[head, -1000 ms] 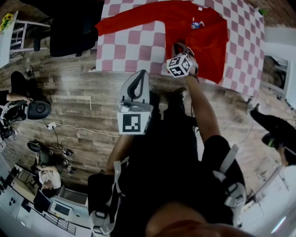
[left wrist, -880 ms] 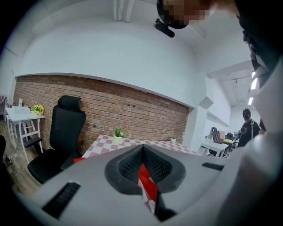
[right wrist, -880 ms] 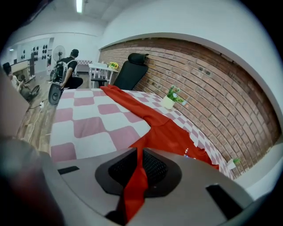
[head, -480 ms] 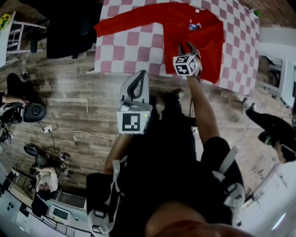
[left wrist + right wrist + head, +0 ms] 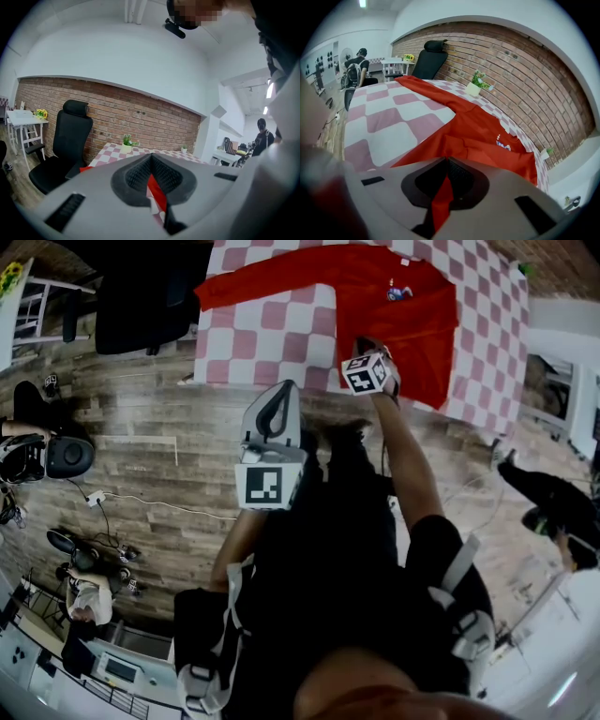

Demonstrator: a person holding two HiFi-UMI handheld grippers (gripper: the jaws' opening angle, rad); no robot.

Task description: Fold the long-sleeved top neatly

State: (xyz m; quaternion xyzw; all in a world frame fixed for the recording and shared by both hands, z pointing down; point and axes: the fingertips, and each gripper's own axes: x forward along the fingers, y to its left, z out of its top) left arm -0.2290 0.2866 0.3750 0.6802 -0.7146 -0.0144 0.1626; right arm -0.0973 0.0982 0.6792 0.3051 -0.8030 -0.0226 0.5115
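R gripper (image 5: 367, 343), jaws just closed, pinched edge of red top (image 5: 412, 315) on checked table (image 5: 272, 334); L gripper (image 5: 278, 397) hovered apart, jaws pressed together, empty.

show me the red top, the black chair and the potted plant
red top (image 5: 422, 343), head view, its body
black chair (image 5: 71, 136), left gripper view, its backrest
potted plant (image 5: 472, 89), right gripper view, its white pot

Checked table (image 5: 262, 334), red long-sleeved top (image 5: 422, 334) spread across it, potted plant (image 5: 476, 85) near edge
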